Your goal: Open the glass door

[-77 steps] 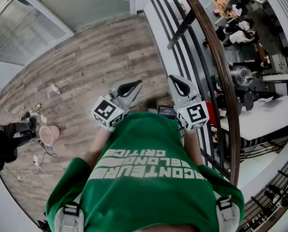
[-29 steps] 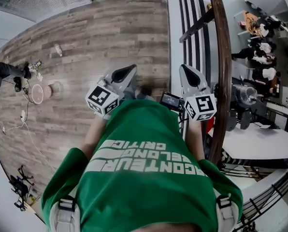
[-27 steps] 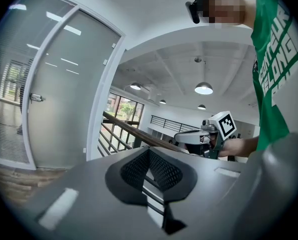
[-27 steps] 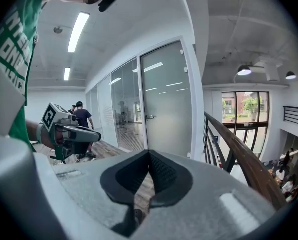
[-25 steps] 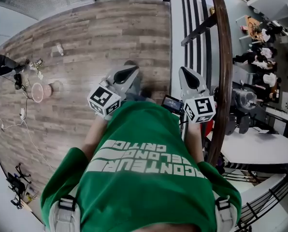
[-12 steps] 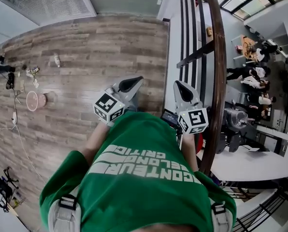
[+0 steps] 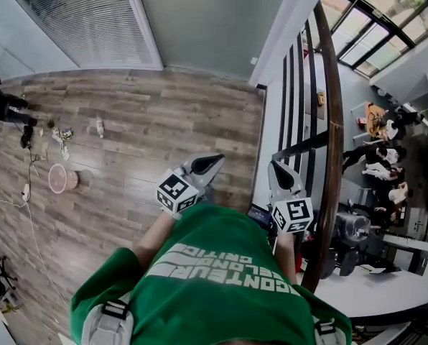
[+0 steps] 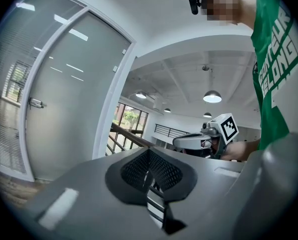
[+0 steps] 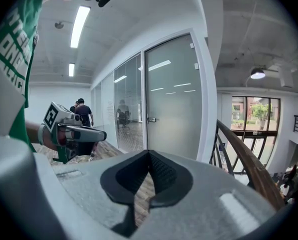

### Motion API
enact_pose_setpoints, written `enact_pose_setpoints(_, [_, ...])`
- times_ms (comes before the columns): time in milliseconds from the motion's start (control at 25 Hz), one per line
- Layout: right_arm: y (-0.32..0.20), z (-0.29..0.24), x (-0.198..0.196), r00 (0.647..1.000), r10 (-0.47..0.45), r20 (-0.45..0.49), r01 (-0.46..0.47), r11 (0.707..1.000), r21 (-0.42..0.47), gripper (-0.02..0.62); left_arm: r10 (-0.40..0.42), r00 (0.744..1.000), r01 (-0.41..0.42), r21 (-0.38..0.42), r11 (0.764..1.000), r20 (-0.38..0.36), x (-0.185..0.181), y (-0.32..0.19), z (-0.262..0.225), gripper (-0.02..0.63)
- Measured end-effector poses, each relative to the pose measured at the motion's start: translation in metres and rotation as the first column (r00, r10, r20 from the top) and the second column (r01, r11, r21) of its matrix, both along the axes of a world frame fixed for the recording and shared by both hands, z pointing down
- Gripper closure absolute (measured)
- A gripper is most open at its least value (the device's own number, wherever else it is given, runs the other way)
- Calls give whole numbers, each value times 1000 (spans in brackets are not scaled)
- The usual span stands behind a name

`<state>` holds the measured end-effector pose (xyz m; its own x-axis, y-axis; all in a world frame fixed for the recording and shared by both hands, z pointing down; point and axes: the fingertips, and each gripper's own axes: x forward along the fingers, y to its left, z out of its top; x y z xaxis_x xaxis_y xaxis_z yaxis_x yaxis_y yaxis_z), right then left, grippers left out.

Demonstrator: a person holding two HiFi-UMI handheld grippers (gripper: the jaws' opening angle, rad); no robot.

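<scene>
Glass door beyond wooden floor

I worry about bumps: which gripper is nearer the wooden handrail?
Right. The right gripper is close beside the handrail; the left gripper is farther off, over the wood floor.

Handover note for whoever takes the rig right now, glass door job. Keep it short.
Left gripper: jaws together, empty.
Right gripper: jaws together, empty.
Frosted glass door: looks closed, ahead across the wood-plank floor. Its small metal handle sits at the door's left edge, untouched.
Dark wooden handrail runs along the person's right.
Done: nothing on the door yet.
Left: reach the door, open a gripper, take the handle, open the door.
</scene>
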<state>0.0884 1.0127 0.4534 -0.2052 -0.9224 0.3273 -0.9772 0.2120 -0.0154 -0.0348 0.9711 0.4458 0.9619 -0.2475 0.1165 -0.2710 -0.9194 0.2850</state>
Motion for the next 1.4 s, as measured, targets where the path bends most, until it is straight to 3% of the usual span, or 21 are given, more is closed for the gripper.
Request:
enact_pose_setpoints(480, [-135, -2, -28, 994, -108, 8, 108, 994, -9, 603, -68, 997, 68, -8, 998, -21, -21, -116, 3, 591])
enact_pose_setpoints(720, [-173, 0, -12, 994, -106, 33, 107, 994, -18, 603, -65, 998, 65, -22, 998, -1, -14, -149, 8, 591])
enact_pose_setpoints(1000, [-219, 16, 30, 991, -125, 41, 126, 991, -35, 603, -101, 994, 102, -46, 994, 29, 24, -196, 22, 591])
enact_pose_setpoints(1400, [-291, 31, 117, 986, -149, 78, 154, 986, -62, 603, -121, 991, 123, -31, 992, 62, 116, -270, 16, 591])
